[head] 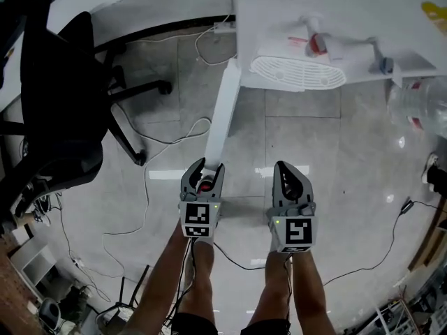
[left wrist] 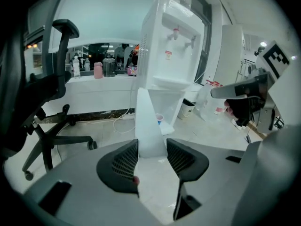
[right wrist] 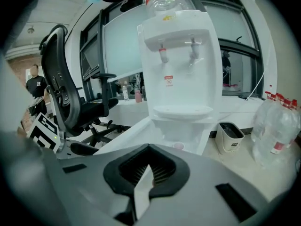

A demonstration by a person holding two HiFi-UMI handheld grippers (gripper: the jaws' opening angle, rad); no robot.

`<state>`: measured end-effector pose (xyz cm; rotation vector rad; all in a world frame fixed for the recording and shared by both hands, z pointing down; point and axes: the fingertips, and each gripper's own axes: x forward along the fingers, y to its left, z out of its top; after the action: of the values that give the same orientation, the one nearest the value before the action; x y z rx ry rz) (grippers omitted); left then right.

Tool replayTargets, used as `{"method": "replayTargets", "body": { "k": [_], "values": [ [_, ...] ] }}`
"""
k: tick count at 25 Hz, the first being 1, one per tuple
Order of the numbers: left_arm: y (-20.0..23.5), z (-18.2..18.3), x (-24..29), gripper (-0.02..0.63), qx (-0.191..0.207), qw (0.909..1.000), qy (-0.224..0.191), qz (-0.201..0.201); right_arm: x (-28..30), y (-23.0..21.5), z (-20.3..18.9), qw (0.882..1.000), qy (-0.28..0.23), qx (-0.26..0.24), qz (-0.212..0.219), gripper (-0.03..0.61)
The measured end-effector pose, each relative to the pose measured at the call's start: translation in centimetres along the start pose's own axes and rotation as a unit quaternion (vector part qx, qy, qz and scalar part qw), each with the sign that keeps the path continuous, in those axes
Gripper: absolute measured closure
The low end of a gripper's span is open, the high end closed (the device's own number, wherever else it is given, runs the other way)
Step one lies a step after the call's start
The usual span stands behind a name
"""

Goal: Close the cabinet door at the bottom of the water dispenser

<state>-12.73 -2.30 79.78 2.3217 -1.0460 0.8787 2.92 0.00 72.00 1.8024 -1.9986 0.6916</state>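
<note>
The white water dispenser (head: 314, 19) stands ahead, also seen in the left gripper view (left wrist: 171, 46) and the right gripper view (right wrist: 181, 65). Its bottom cabinet door (head: 222, 110) is swung wide open and points toward me, edge-on. My left gripper (head: 203, 173) has the door's free edge (left wrist: 148, 121) between its jaws, and the pads (left wrist: 123, 160) lie against both faces. My right gripper (head: 292, 175) hovers beside it, right of the door, shut with nothing in it. Inside the open cabinet sits a small cup (right wrist: 178, 146).
A black office chair (head: 63, 110) stands to the left, with cables (head: 160, 187) across the tiled floor. Large water bottles (head: 419, 107) and a small bin (right wrist: 230, 135) are right of the dispenser. The person's legs are below the grippers.
</note>
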Motion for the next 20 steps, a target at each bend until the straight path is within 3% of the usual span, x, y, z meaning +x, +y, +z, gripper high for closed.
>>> {"method": "replayTargets", "body": {
  "k": [20],
  "values": [
    [-10.0,0.5,2.2,0.394,0.018,0.9979,0.021,-0.058,-3.3,-7.2,-1.6,0.999,-0.006,0.044,-0.015,0.566]
  ]
}}
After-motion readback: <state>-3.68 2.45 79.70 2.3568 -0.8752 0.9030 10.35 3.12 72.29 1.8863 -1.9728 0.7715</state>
